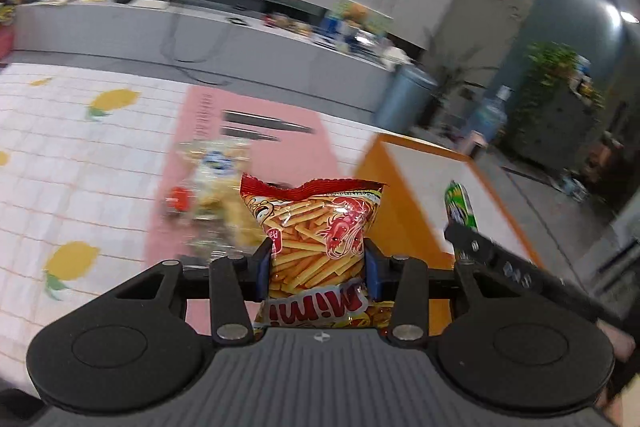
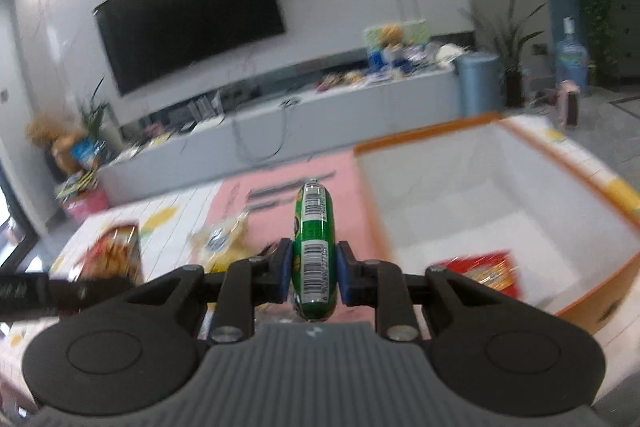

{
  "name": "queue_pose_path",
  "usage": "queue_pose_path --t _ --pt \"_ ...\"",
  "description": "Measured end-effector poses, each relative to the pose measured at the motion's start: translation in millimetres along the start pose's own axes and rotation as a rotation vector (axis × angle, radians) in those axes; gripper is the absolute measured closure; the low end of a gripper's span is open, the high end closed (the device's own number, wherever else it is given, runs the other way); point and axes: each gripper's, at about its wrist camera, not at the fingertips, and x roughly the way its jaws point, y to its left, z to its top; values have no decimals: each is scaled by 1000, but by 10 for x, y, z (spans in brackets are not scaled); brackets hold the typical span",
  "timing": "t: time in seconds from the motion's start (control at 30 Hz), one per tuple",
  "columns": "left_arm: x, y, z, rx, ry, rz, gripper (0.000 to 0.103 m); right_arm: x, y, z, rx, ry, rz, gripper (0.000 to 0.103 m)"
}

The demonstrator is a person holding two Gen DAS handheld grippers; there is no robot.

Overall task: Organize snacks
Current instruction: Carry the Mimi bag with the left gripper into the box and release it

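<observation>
A: Status?
B: Left claw (image 1: 317, 259) clamps red fries bag (image 1: 316, 227); right claw (image 2: 313, 269) clamps green packet (image 2: 313, 251). Orange bin (image 2: 432, 143) ahead-right holds one red pack (image 2: 480, 269).
A: Left?
B: Clear bag (image 2: 222, 239) ahead on tabletop (image 1: 80, 155).

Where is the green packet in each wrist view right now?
Left wrist: green packet at right of centre, clamped in the right gripper, in front of the orange box.
Right wrist: green packet at centre, between the blue pads.
Shared landmark: the orange box, right of the packet in both.
</observation>
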Motion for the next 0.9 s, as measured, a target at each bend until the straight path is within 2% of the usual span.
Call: queue_pose_path --t 0.13,0.23,0.4,0.5,0.83,0.9 --pt "51 -359 80 54 16 -90 54 -180 -409 212 13 -31 -78 82" --pt "175 -565 135 56 16 -131 54 -246 -734 264 19 -35 -129 82" --pt "629 -866 169 52 115 -180 54 -289 -1233 245 168 -37 -162 82" --pt "931 -1032 174 37 184 -188 54 -319 -1378 218 239 -51 -189 82" --pt "1821 -1665 80 54 334 -185 54 -383 -1678 265 282 -87 -163 82" --pt "1918 -1745 45 56 341 -173 54 -398 -1744 275 295 -89 -160 83"
